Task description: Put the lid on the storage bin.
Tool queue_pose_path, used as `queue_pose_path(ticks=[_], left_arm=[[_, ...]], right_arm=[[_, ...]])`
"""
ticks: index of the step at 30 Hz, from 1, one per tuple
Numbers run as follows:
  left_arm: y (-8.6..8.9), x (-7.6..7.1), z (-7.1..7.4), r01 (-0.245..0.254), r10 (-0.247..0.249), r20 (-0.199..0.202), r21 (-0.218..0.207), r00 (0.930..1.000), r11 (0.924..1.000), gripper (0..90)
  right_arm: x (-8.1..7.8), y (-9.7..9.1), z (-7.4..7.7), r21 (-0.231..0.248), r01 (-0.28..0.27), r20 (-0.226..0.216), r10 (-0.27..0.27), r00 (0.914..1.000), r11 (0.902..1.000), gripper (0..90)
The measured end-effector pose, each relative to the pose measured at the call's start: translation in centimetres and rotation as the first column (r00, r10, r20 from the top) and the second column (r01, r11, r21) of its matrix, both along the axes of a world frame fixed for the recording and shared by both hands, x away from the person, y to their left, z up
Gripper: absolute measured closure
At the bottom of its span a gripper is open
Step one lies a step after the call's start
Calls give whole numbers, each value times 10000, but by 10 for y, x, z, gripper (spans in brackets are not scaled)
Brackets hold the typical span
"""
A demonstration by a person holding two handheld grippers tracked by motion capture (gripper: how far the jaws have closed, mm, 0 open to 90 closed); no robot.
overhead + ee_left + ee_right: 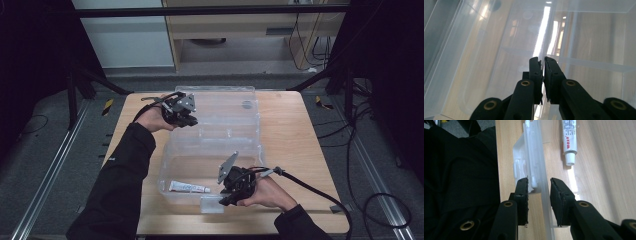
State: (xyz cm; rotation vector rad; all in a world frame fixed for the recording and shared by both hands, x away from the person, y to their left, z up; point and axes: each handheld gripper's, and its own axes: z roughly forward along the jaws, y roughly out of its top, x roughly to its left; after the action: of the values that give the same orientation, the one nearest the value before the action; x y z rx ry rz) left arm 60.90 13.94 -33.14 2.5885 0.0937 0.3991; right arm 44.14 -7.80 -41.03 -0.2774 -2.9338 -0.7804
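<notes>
the landmark is the clear plastic compartment box [215, 150] lying open on the light wooden table [300, 150], its lid folded back on the far side of its tray. inside the tray, against its near wall, lies a small white glue tube with red print [188, 187].

the left gripper [186, 120] sits at the box's far left, where lid meets tray; in the left gripper view its jaws [542, 72] are pinched nearly together on the thin clear wall edge that runs between them, so i judge it clenched on the box. the right gripper [231, 198] is at the box's near wall, beside the white latch tab [524, 162]. in the right gripper view its jaws stand either side of that wall and latch; the left pad looks to touch the latch, the right pad shows a gap, so it straddles rather than squeezes.

the step in hand looks like taking hold of the box at both ends, likely to close or steady it. next, the right jaws would need to close on the wall without slipping off the latch.
</notes>
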Motion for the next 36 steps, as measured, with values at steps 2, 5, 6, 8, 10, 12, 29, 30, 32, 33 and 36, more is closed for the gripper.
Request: queue_pose_path(ticks=[2, 5, 6, 8, 10, 12, 29, 30, 32, 33, 36], left_arm=[[-1, 0, 1, 72, -72, -33, 54, 10000, 10000, 864], [-5, -2, 5, 122, -119, -260, 103, 9996, 9999, 882], [-5, -2, 5, 122, -119, -260, 103, 9996, 9999, 885], [-5, -4, 7, 196, -192, -255, 159, 9995, 9997, 887], [-6, -6, 9, 210, -206, -201, 163, 9996, 9996, 891], [-7, -8, 11, 319, -315, -133, 248, 9994, 9992, 893], [0, -51, 34, 904, -904, 21, 158, 9959, 9958, 898], [1, -55, 35, 915, -915, 65, 133, 9958, 9957, 898], [2, -62, 35, 941, -941, 148, 65, 9954, 9955, 898], [3, -69, 36, 970, -971, 207, 82, 9951, 9953, 897], [3, -74, 36, 978, -981, 274, 128, 9948, 9951, 897]], right_arm=[[0, 0, 0, 18, 42, -33, -42, 10000, 10000, 682], [0, 0, 0, -17, -24, 48, 24, 10000, 10000, 684], [0, 0, 0, -17, -24, 48, 24, 10000, 10000, 684], [0, 0, 0, -6, -22, 12, 22, 10000, 10000, 684], [0, 0, -1, 17, 33, -33, -33, 10000, 10000, 684], [0, 0, -1, 18, 88, -38, -88, 10000, 10000, 685], [-3, 0, -1, -1, 165, 23, -165, 9999, 9999, 687], [-3, 0, -1, -1, 165, 23, -165, 9999, 9999, 687], [-3, 0, -1, -1, 164, 44, -164, 9999, 9999, 687], [-3, 0, -1, 11, 163, 42, -163, 9999, 9999, 687], [-3, 0, 0, -3, 138, 71, -138, 9999, 9999, 687]])
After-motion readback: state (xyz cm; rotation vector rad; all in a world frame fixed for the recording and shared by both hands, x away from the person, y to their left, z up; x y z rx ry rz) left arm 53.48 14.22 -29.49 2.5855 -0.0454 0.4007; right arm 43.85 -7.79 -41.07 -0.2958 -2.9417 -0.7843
